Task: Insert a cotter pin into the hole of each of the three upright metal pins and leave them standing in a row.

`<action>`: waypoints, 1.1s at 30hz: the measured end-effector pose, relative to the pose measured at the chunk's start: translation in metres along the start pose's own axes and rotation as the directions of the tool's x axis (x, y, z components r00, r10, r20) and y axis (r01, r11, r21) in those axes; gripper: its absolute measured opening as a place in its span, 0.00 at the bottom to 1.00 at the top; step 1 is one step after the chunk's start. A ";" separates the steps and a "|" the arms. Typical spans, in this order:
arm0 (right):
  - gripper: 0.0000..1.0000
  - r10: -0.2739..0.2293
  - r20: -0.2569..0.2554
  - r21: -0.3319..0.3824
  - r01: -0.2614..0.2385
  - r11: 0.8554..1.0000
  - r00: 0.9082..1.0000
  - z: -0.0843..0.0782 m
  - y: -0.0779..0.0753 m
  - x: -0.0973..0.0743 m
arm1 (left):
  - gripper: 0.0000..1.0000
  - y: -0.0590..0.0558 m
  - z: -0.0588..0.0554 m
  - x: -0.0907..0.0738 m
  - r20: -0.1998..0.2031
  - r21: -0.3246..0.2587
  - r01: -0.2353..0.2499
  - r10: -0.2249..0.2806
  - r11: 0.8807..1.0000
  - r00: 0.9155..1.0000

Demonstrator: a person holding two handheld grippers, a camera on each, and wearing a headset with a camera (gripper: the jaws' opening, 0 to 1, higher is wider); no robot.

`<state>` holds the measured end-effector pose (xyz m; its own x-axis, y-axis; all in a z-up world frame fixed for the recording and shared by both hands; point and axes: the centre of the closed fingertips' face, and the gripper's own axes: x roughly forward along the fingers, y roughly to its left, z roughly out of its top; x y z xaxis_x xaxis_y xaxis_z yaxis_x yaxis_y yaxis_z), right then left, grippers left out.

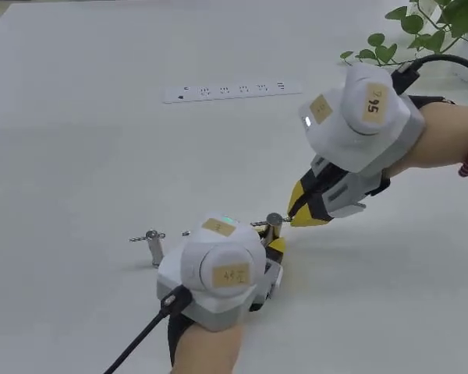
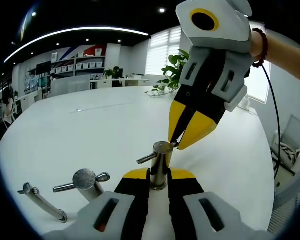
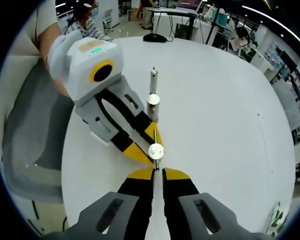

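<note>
Three small upright metal pins stand in a row on the white table. My left gripper is shut on the base of the rightmost pin. From the upper right, my right gripper is shut on a thin cotter pin that passes through this pin's head. The left pin and the middle pin each carry a cotter pin. In the head view the middle pin is mostly hidden behind the left gripper.
A white power strip lies at the far side of the table. A leafy plant sits at the far right corner. Cables trail from both grippers. Desks and people are in the background of the gripper views.
</note>
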<state>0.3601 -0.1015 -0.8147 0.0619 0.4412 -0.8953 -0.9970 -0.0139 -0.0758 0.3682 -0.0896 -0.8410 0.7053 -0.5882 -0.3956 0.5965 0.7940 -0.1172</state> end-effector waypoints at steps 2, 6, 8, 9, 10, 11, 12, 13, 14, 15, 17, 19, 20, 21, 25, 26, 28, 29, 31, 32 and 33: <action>0.06 0.002 0.003 -0.008 -0.002 1.000 1.000 0.000 0.000 0.000 | 0.12 0.000 0.000 0.000 0.000 0.001 0.000 0.000 1.000 1.000; 0.05 0.006 0.011 -0.024 -0.005 1.000 1.000 0.003 0.001 0.001 | 0.12 0.000 0.000 0.000 -0.001 0.001 0.002 -0.002 1.000 1.000; 0.05 0.010 0.017 -0.021 -0.009 1.000 1.000 0.003 0.000 0.002 | 0.12 0.000 0.000 0.000 -0.001 0.003 0.002 -0.002 1.000 1.000; 0.05 0.010 0.016 -0.027 -0.010 1.000 1.000 0.003 0.000 0.002 | 0.12 0.000 0.000 0.000 -0.002 0.002 0.003 -0.003 1.000 1.000; 0.05 0.011 0.013 -0.027 -0.011 1.000 1.000 0.003 0.000 0.002 | 0.12 0.000 0.000 0.000 -0.002 0.003 0.004 -0.004 1.000 1.000; 0.05 0.009 0.012 -0.027 -0.009 1.000 1.000 0.003 0.001 0.002 | 0.12 0.000 0.000 0.000 -0.002 0.002 0.004 -0.004 1.000 1.000; 0.05 0.009 0.013 -0.029 -0.008 1.000 1.000 0.003 0.001 0.002 | 0.12 0.000 0.000 0.000 -0.002 0.002 0.005 -0.005 1.000 1.000; 0.05 0.008 0.012 -0.024 -0.008 1.000 1.000 0.004 0.001 0.002 | 0.12 0.000 0.000 0.000 -0.003 0.003 0.005 -0.005 1.000 1.000; 0.05 0.007 0.011 -0.024 -0.007 1.000 1.000 0.004 0.001 0.002 | 0.12 0.000 0.000 0.000 -0.003 0.004 0.005 -0.005 1.000 1.000; 0.05 0.006 0.011 -0.026 -0.006 1.000 1.000 0.004 0.001 0.002 | 0.12 0.000 0.000 0.000 -0.003 0.003 0.005 -0.005 1.000 1.000; 0.05 0.006 0.011 -0.018 -0.006 1.000 1.000 0.003 0.000 0.002 | 0.12 0.000 0.000 0.000 -0.003 0.003 0.004 -0.004 1.000 1.000; 0.05 0.006 0.012 -0.016 -0.006 1.000 1.000 0.002 0.000 0.002 | 0.12 0.000 0.000 0.000 -0.004 0.006 0.003 -0.003 1.000 1.000; 0.05 0.006 0.011 -0.013 -0.006 1.000 1.000 0.002 0.000 0.002 | 0.12 0.000 0.000 0.000 -0.003 0.006 0.001 -0.001 1.000 1.000; 0.05 0.006 0.011 -0.011 -0.006 1.000 1.000 0.002 0.000 0.002 | 0.12 0.000 0.000 0.000 -0.003 0.006 0.000 0.000 1.000 1.000; 0.05 0.004 0.011 0.000 -0.004 1.000 1.000 0.002 0.001 0.002 | 0.12 0.000 -0.001 0.000 -0.004 0.004 0.000 0.000 1.000 1.000; 0.05 0.004 0.010 0.002 -0.004 1.000 1.000 0.002 0.002 0.002 | 0.12 0.000 -0.001 0.000 -0.005 0.004 0.001 -0.001 1.000 1.000; 0.05 0.004 0.009 0.009 -0.004 1.000 1.000 0.002 0.003 0.003 | 0.12 0.000 -0.001 0.000 -0.008 0.005 0.004 -0.004 1.000 1.000; 0.05 0.005 0.008 0.010 -0.005 1.000 1.000 0.002 0.003 0.003 | 0.12 0.000 -0.001 -0.001 -0.008 0.005 0.004 -0.003 1.000 1.000; 0.07 0.007 0.009 0.018 -0.007 1.000 1.000 0.001 0.003 0.004 | 0.13 -0.001 -0.001 -0.002 -0.012 0.013 0.007 -0.007 1.000 1.000; 0.07 0.006 0.010 0.023 -0.006 1.000 1.000 0.001 0.004 0.005 | 0.15 -0.001 -0.002 -0.003 -0.015 0.014 0.008 -0.008 1.000 1.000; 0.07 0.004 0.013 0.027 -0.004 1.000 1.000 0.001 0.001 0.005 | 0.16 -0.001 -0.002 -0.003 -0.017 0.015 0.009 -0.009 1.000 1.000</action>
<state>0.3590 -0.0978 -0.8190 0.0575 0.4529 -0.8897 -0.9982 0.0086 -0.0602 0.3649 -0.0884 -0.8415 0.6932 -0.5926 -0.4103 0.6087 0.7862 -0.1072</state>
